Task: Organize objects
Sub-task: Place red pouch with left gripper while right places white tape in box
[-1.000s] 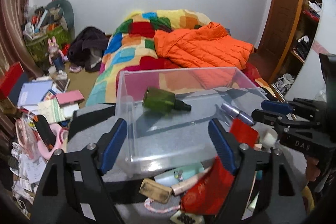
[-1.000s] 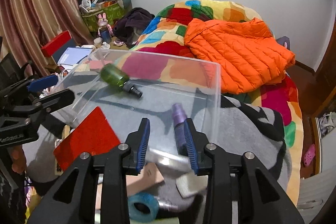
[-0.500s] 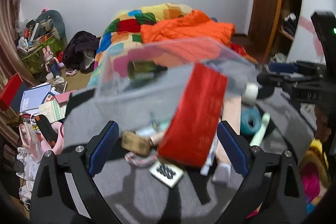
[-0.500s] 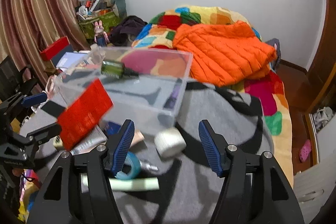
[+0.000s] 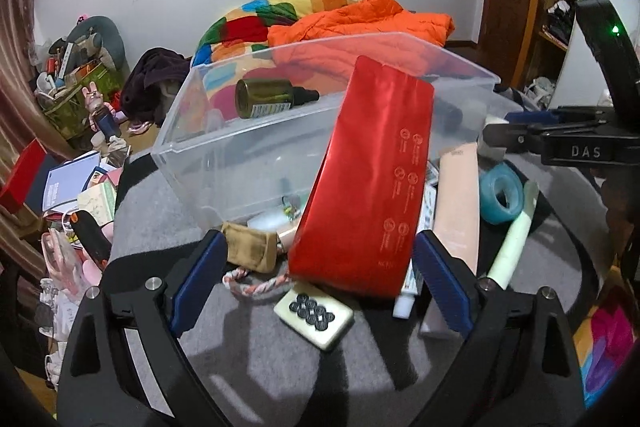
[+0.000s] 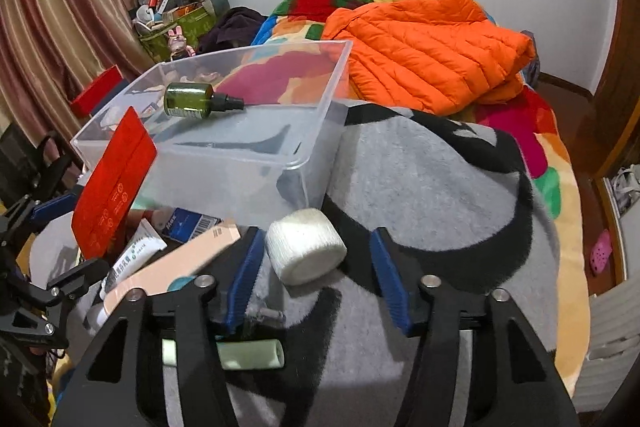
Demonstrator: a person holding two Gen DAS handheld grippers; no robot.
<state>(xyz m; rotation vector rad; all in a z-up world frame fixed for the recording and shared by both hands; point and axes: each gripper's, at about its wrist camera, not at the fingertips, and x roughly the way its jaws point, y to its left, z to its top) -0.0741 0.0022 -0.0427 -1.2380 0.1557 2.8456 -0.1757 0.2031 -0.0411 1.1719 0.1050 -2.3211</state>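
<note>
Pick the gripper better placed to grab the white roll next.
Right. The right gripper already straddles the white roll, jaws open, just narrowing. The left gripper faces the red packet.

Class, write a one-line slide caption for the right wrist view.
Right gripper open around a white tape roll on the grey blanket, beside a clear bin holding a green bottle.

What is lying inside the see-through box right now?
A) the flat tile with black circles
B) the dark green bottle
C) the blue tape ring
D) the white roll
B. The dark green bottle lies on its side inside the clear box, while the white roll, the blue tape ring and the tile are outside on the grey blanket.
</note>
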